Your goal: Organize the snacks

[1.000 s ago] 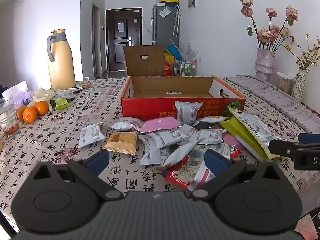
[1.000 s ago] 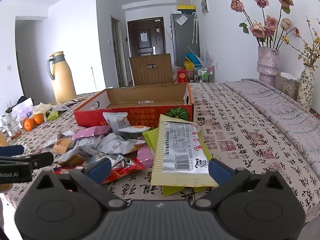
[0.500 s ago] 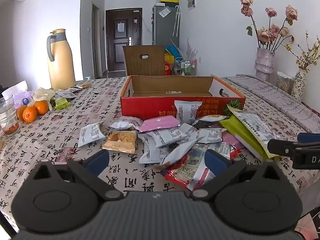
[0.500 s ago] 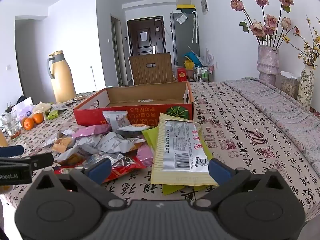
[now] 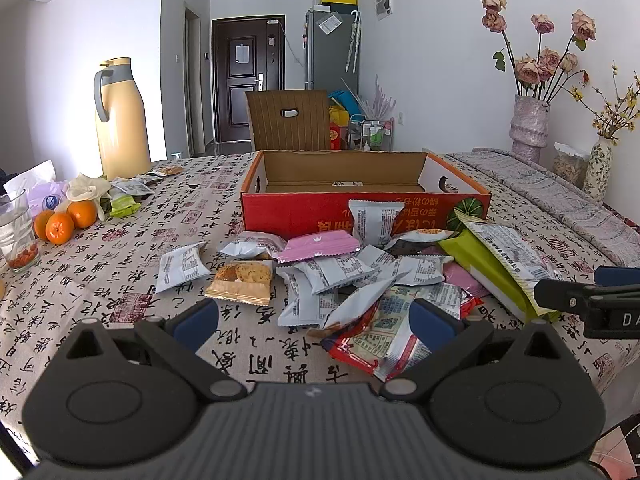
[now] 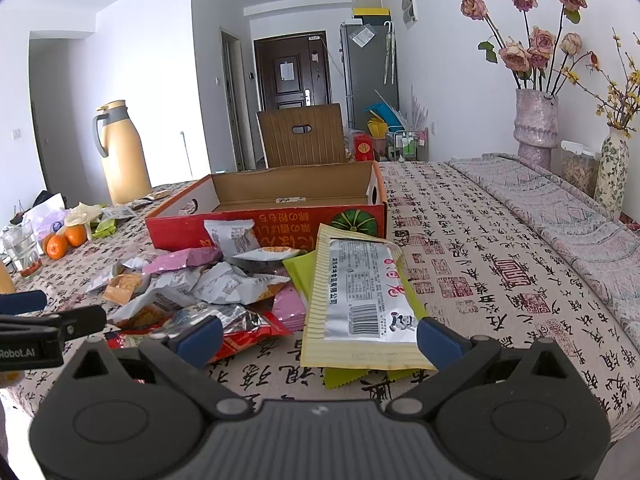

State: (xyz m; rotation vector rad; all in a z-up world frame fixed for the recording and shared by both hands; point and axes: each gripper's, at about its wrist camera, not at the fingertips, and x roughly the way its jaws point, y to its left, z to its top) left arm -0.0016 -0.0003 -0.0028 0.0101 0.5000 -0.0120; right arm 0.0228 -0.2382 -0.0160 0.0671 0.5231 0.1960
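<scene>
A heap of snack packets (image 5: 348, 276) lies on the patterned tablecloth in front of an open red cardboard box (image 5: 364, 208), which holds only a small label. The heap includes a pink packet (image 5: 318, 245), a cracker packet (image 5: 240, 284), a red wrapper (image 5: 372, 340) and a long yellow-green packet (image 6: 356, 300). My left gripper (image 5: 314, 322) is open and empty, just short of the heap's near edge. My right gripper (image 6: 318, 336) is open and empty, its fingers on either side of the long packet's near end. The box also shows in the right wrist view (image 6: 280, 216).
A yellow thermos jug (image 5: 120, 120), oranges (image 5: 64, 220), a glass (image 5: 16, 232) and small wrappers sit at the left. Two vases of flowers (image 5: 530, 124) and a clear jar (image 5: 570, 164) stand at the far right on a grey runner. A brown chair (image 5: 288, 120) stands behind the box.
Both grippers have shifted very slightly; the view is almost the same. Nothing was picked up or moved.
</scene>
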